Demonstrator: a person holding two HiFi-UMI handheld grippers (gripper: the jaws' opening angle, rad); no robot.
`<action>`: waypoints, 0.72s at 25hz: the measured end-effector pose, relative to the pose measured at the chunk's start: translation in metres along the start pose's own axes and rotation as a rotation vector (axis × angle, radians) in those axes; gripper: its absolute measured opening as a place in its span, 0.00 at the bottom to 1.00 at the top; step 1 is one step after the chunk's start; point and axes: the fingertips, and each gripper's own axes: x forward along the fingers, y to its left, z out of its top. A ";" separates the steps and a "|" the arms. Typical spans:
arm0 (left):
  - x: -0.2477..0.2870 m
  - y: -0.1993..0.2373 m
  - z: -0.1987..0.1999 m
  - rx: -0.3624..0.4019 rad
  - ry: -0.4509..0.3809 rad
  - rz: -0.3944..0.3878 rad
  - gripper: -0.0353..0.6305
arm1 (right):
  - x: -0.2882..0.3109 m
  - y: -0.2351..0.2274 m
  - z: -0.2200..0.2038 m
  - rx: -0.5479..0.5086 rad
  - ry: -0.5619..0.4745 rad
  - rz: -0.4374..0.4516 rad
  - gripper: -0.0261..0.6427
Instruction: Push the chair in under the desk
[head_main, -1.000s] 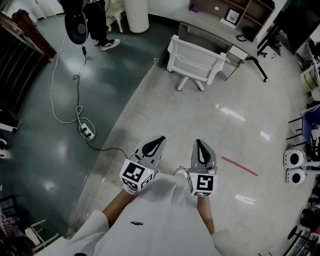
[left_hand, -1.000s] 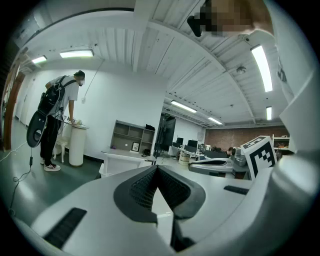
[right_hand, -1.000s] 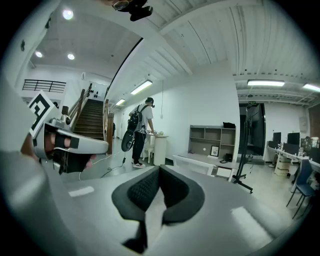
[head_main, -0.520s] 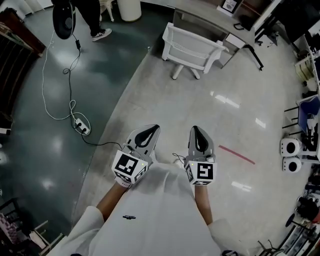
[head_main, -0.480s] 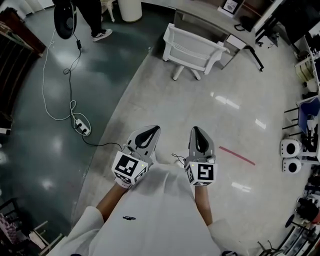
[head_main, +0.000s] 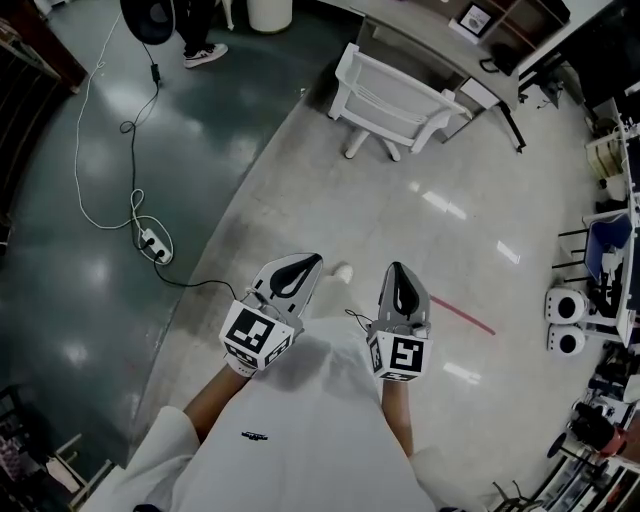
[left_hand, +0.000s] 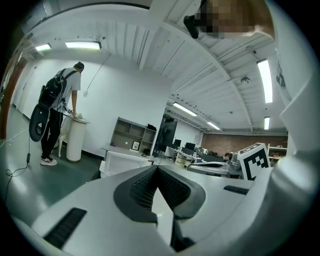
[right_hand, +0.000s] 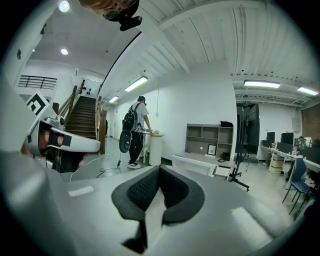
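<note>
The white chair (head_main: 395, 100) stands on the pale floor with its back towards me, pulled out from the grey desk (head_main: 425, 42) behind it. My left gripper (head_main: 310, 258) and right gripper (head_main: 393, 266) are held side by side, pointing at the chair from well short of it. Both are shut and hold nothing. In the left gripper view the chair (left_hand: 120, 161) shows just over the closed left gripper (left_hand: 156, 166). The right gripper view has the chair (right_hand: 192, 163) past the closed right gripper (right_hand: 159, 167).
A power strip (head_main: 152, 243) with a long cable lies on the dark floor at left. A person with a backpack (left_hand: 57, 112) stands by a white cylinder (head_main: 270, 12). A red tape line (head_main: 462, 314) marks the floor. Stand legs (head_main: 515, 115) and equipment (head_main: 565, 320) are at right.
Both grippers have moved forward over the floor towards the chair, still shut and side by side. A shoe tip now shows between them.
</note>
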 end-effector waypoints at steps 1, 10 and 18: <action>0.004 0.002 0.002 -0.002 0.001 -0.001 0.06 | 0.006 -0.004 0.001 -0.001 0.001 -0.004 0.06; 0.065 0.048 0.013 0.006 0.035 0.030 0.06 | 0.085 -0.038 -0.003 0.056 0.004 0.009 0.06; 0.176 0.083 0.062 0.076 0.050 0.038 0.06 | 0.176 -0.110 0.020 0.090 -0.019 0.036 0.06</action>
